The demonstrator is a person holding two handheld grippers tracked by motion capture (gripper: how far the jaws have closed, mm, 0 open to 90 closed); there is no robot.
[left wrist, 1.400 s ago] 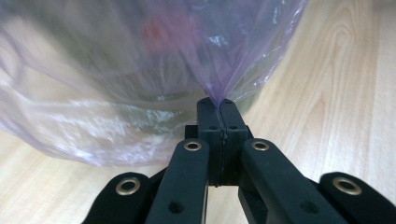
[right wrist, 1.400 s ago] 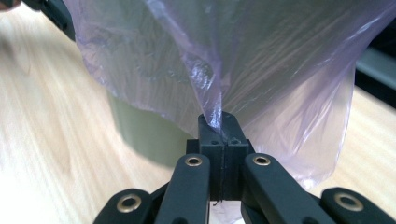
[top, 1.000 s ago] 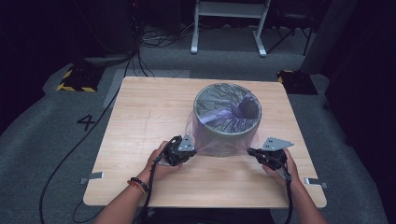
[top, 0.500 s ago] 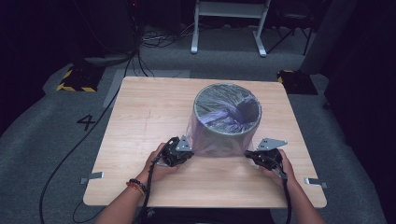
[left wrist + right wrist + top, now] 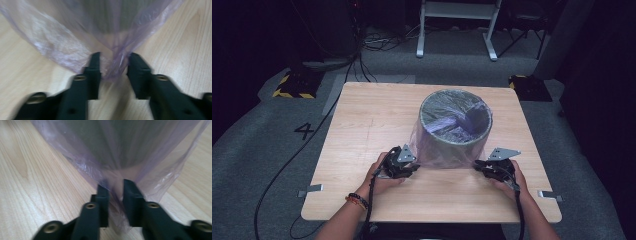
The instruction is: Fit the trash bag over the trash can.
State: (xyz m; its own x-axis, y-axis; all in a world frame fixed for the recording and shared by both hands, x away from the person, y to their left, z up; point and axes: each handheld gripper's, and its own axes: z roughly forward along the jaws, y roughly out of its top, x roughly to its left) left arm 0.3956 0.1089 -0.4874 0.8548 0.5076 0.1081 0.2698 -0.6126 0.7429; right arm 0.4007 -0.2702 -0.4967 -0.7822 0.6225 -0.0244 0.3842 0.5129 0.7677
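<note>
- The bin (image 5: pixel 455 129) stands upright on the desk (image 5: pixel 362 125), right of the desk's middle, with a thin purple bag (image 5: pixel 439 152) lining it and hanging down over its outer wall.
- The left claw (image 5: pixel 408 167) sits just beside the bin's near left foot, low over the desk.
- In the left gripper view, the left claw's jaws are spread a little, with a gathered fold of the bag (image 5: pixel 113 67) between them; the fold looks loose, not squeezed.
- The right claw (image 5: pixel 482 166) sits just beside the bin's near right foot.
- In the right gripper view, the right claw's jaws stand closer together around a fold of the bag (image 5: pixel 115 185), with a narrow gap showing.
</note>
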